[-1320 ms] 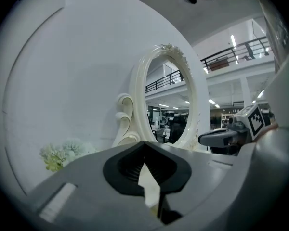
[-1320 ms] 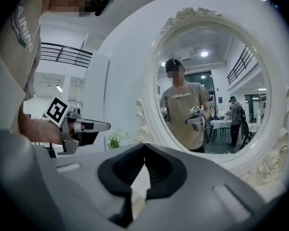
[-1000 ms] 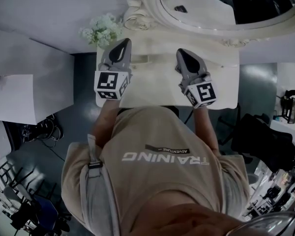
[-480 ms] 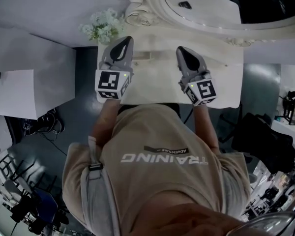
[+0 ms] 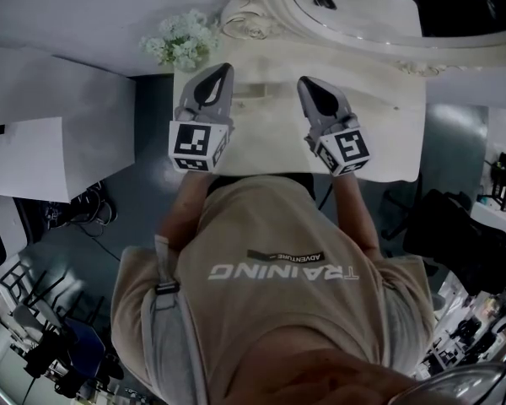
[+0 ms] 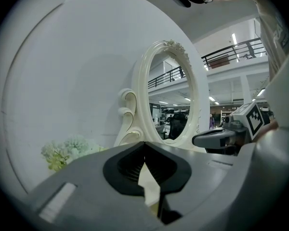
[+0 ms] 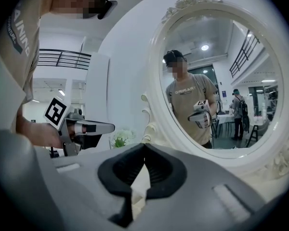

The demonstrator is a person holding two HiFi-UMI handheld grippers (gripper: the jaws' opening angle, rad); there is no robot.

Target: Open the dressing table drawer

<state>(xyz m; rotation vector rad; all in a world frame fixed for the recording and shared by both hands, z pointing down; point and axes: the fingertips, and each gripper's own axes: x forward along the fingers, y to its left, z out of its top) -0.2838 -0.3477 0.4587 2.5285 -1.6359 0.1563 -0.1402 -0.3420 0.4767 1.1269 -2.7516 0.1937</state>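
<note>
Person is holding left tongs [image 5: 223, 68] and right tongs [image 5: 303, 82], both pressed together on nothing, side by side over the cream rectangular dressing-table counter [image 5: 388, 142], likely a neutral ready pose, while the drawer is sitting hidden under the counter's near edge, open or shut unclear.

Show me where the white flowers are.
In the head view, the white flowers sit at the dressing table's back left corner, beside the mirror frame.

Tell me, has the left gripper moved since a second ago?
No, not noticeably: the left gripper still hovers over the dressing table's back left corner, near the flowers.
</note>
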